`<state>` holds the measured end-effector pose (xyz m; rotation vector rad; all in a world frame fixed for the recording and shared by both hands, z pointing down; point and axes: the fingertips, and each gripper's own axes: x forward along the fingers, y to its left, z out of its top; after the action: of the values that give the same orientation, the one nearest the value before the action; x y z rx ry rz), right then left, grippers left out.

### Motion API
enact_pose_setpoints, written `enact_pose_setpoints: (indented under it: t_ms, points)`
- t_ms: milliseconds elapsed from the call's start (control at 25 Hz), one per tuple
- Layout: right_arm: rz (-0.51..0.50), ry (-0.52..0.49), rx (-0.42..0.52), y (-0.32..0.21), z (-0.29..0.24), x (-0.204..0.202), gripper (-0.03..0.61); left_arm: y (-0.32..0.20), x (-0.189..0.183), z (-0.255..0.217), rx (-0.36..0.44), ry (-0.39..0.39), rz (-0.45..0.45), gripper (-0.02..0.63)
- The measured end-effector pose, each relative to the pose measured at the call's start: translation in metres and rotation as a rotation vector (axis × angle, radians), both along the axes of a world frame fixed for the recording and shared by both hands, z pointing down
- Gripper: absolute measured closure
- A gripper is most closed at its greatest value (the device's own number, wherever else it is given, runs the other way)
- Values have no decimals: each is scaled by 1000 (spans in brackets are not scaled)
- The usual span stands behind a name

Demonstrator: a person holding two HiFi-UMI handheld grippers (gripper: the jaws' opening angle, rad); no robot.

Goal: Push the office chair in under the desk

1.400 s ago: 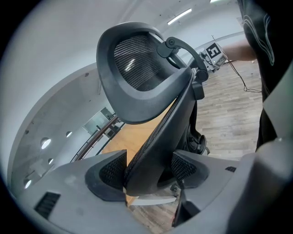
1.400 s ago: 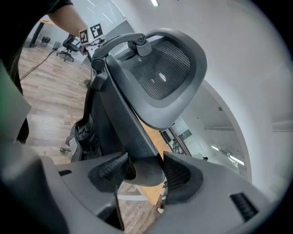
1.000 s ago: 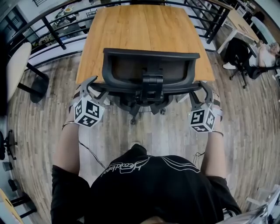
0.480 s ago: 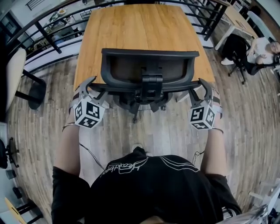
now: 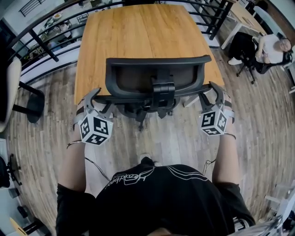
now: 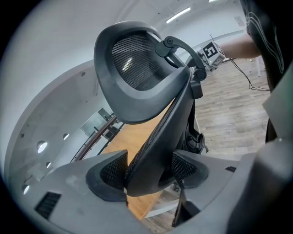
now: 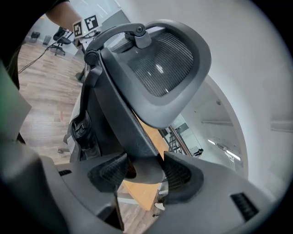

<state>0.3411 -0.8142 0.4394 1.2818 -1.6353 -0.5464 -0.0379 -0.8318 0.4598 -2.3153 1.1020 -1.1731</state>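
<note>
A black mesh office chair point(image 5: 156, 76) stands at the near edge of the wooden desk point(image 5: 138, 32), its seat partly under the top. In the head view my left gripper point(image 5: 93, 98) holds the backrest's left edge and my right gripper point(image 5: 215, 94) its right edge. The left gripper view shows that gripper point(image 6: 149, 171) shut on the backrest rim point(image 6: 155, 151), with the headrest point(image 6: 137, 68) above. Seen from the right gripper view, the other gripper point(image 7: 144, 171) is likewise shut on the backrest point(image 7: 132, 137).
A black railing point(image 5: 50, 23) runs behind and beside the desk. A person sits on another chair point(image 5: 272, 46) at the far right beside a second desk point(image 5: 239, 14). At the left edge stands a pale chair point(image 5: 11, 83). The floor point(image 5: 41, 138) is wood plank.
The chair has rolled a little toward the desk, its backrest now overlapping more of the desktop. Both grippers moved forward with it and kept their hold.
</note>
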Motion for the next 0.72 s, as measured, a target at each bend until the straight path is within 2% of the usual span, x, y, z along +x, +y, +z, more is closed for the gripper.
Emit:
enact_pose_setpoints:
  t_ms: [360, 520, 720]
  points:
    - [32, -26, -15, 0, 1, -1, 311, 7, 2, -2, -23, 46, 63, 336]
    - [60, -134, -43, 16, -10, -2, 308, 12, 0, -9, -46, 95, 82, 334]
    - [16, -301, -23, 54, -37, -23, 308, 42, -13, -49, -9, 236, 27, 334]
